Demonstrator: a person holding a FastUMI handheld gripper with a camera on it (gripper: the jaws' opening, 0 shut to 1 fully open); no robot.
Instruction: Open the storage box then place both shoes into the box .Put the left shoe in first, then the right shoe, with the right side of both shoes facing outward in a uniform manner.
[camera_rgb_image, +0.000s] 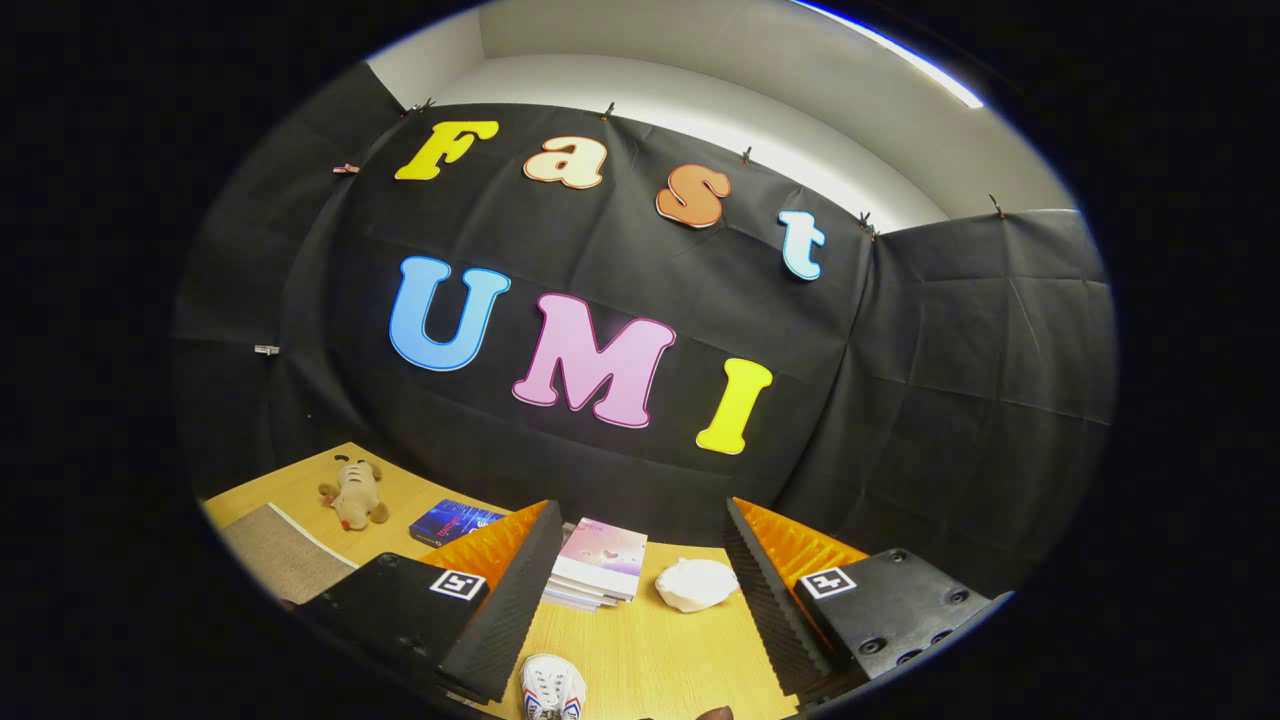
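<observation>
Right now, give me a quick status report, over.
Fingers open, holding nothing. White shoe on the table, between the fingers, low. Books and a white lump lie beyond them.

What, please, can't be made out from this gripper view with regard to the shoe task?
- White shoe with red and blue stripes: only its toe shows between the open gripper fingers; the rest is cut off.
- Blue book: partly hidden by the left finger.
- Dark brown object: just a sliver, unidentifiable.
</observation>
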